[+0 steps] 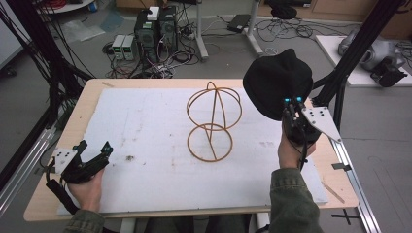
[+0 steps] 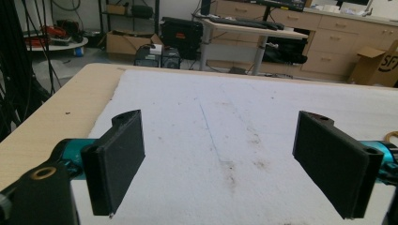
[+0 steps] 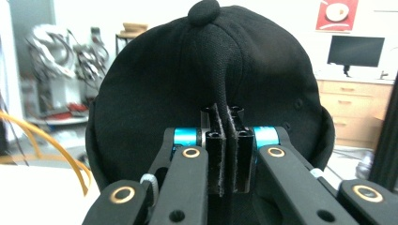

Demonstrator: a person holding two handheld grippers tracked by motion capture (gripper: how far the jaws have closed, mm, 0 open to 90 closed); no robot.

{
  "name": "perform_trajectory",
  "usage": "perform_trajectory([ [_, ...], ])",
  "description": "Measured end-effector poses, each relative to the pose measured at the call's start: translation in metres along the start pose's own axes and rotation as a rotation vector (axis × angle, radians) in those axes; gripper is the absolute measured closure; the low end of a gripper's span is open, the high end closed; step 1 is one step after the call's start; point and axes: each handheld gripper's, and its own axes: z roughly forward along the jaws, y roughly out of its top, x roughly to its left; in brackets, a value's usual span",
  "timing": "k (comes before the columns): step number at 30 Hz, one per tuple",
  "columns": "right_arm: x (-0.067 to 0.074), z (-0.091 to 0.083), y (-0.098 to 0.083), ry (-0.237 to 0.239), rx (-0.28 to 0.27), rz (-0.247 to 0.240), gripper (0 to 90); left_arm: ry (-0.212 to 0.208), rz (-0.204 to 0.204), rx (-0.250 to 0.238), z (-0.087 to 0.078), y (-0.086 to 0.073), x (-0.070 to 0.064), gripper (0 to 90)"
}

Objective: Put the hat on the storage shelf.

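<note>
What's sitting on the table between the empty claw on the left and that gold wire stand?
Nothing but bare white foam sheet, with a few small dirt specks. The high view shows that stretch between the left gripper and the wire stand.

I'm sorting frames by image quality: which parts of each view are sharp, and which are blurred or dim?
High view: evenly lit, slightly soft, wire stand readable. Left gripper view: jaws and white foam sheet sharp, room behind softer. Right gripper view: black cap and right gripper sharp, background and the orange wire at left blurred, wall overexposed.
</note>
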Motion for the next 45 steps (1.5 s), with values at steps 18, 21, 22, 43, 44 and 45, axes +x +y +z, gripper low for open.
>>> perform_trajectory([
  [18,0.017,0.008,0.027,0.112,-0.032,0.014,87.7,0.001,-0.005,-0.010,0.001,0.000,0.002,17.2],
  [21,0.024,0.009,0.033,0.150,-0.026,0.006,87.7,0.004,-0.003,-0.016,0.000,0.000,0.002,17.2],
  [22,0.029,0.010,0.036,0.177,-0.032,0.011,87.7,0.005,-0.005,-0.018,0.000,0.000,0.002,17.2],
  [43,0.063,0.008,0.048,0.412,-0.034,-0.003,87.7,0.009,-0.022,-0.022,0.000,0.001,0.004,17.2],
  [44,0.066,0.009,0.048,0.418,-0.027,-0.010,87.7,0.008,-0.024,-0.021,0.000,0.001,0.004,17.2],
  [45,0.066,0.009,0.048,0.418,-0.027,-0.010,87.7,0.007,-0.026,-0.023,0.000,0.001,0.004,17.2],
])
